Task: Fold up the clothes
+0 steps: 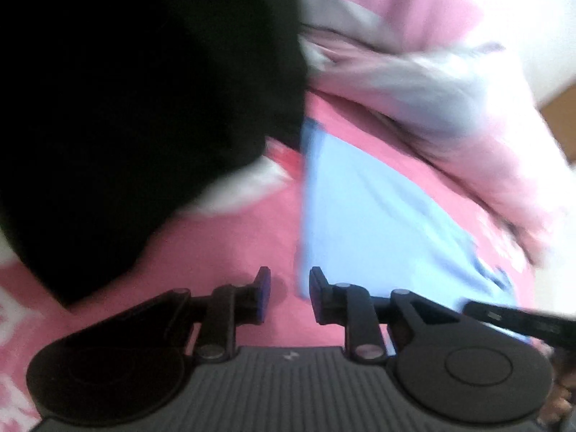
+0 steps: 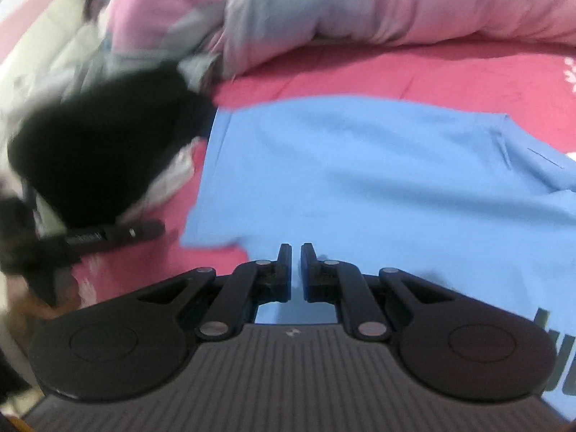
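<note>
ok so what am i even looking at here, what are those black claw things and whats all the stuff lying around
Each picture comes from a camera mounted on a hand-held, two-finger gripper; a person carries one in each hand. The black claws at the bottom are that gripper's own fingers. The left gripper is open over the pink bed sheet, holding nothing. The right gripper has its fingers nearly together, over the edge of a light blue T-shirt spread flat on the sheet; whether it pinches the cloth is unclear. A black garment lies beside the shirt, and a rumpled pink and grey quilt lies behind.
</note>
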Available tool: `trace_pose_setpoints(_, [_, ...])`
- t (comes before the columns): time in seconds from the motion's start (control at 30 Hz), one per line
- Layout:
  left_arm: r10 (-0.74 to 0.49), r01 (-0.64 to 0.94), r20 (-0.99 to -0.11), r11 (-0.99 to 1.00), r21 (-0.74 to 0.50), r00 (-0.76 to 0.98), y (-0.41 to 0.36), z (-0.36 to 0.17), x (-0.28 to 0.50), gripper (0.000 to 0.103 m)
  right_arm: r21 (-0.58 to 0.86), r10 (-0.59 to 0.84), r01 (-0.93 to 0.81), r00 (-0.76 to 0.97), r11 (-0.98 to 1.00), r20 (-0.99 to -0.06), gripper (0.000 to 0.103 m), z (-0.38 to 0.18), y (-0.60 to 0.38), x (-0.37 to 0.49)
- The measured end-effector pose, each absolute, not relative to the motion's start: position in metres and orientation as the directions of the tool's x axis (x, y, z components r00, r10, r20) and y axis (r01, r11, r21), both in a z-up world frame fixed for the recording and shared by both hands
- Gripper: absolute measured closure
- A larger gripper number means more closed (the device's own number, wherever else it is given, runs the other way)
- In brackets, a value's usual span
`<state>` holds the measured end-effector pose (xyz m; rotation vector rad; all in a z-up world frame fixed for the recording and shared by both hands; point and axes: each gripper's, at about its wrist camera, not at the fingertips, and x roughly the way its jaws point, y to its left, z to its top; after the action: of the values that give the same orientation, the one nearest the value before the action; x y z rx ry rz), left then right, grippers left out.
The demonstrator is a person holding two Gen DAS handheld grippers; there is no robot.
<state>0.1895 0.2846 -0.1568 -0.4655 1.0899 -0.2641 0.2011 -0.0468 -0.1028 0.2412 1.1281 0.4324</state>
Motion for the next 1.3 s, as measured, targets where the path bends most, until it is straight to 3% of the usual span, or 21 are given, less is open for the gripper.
trace_pose_setpoints(0.03, [-0.446,0.006,-0.786,0.871,-0.491,0.429,0.276,-0.158,0.189,0.066,0.407,0.459,-0.214,0.359,0.888,-0.813,0.097,-0.102,-0.045,0.197])
trace_pose_setpoints(0.07, [-0.463,0.032,-0.785,0.868,-0.495,0.413,0.268,-0.159,0.188,0.064,0.416,0.467,-0.214,0.36,0.884,-0.807,0.097,-0.1,-0.045,0.193])
trace_pose_setpoints(0.3, [-0.567,0.21,-0.773,0.823,-0.527,0.284,0.211,-0.167,0.184,0.064,0.434,0.46,-0.157,0.378,0.887,-0.804,0.097,-0.093,-0.065,0.167])
trace_pose_setpoints(0.4, [-0.547,0.245,-0.789,0.835,-0.492,0.279,0.201,-0.165,0.183,0.067,0.443,0.454,-0.121,0.385,0.888,-0.804,0.097,-0.095,-0.074,0.157])
trace_pose_setpoints(0.43, [-0.526,0.254,-0.803,0.848,-0.466,0.282,0.198,-0.166,0.183,0.077,0.446,0.452,-0.112,0.387,0.888,-0.803,0.097,-0.096,-0.076,0.154])
trace_pose_setpoints(0.47, [-0.487,0.257,-0.824,0.869,-0.423,0.29,0.197,-0.167,0.183,0.096,0.447,0.45,-0.104,0.39,0.888,-0.803,0.097,-0.097,-0.077,0.151])
trace_pose_setpoints(0.57, [-0.479,0.21,-0.829,0.876,-0.434,0.288,0.202,-0.171,0.186,0.099,0.451,0.446,-0.088,0.4,0.888,-0.801,0.097,-0.098,-0.079,0.143])
trace_pose_setpoints(0.8, [-0.539,0.104,-0.794,0.84,-0.533,0.281,0.221,-0.179,0.187,0.099,0.448,0.444,-0.097,0.427,0.889,-0.788,0.097,-0.096,-0.078,0.143])
trace_pose_setpoints(1.03, [-0.554,0.011,-0.778,0.816,-0.577,0.297,0.26,-0.179,0.182,0.099,0.427,0.482,-0.225,0.414,0.876,-0.772,0.097,-0.121,-0.042,0.18])
trace_pose_setpoints(1.2, [-0.537,0.092,-0.762,0.834,-0.544,0.363,0.271,-0.154,0.185,0.087,0.421,0.473,-0.219,0.341,0.88,-0.812,0.098,-0.162,-0.019,0.207])
trace_pose_setpoints(1.3, [-0.56,0.165,-0.731,0.823,-0.543,0.39,0.266,-0.143,0.195,0.078,0.438,0.502,-0.247,0.38,0.865,-0.777,0.097,-0.145,-0.02,0.211])
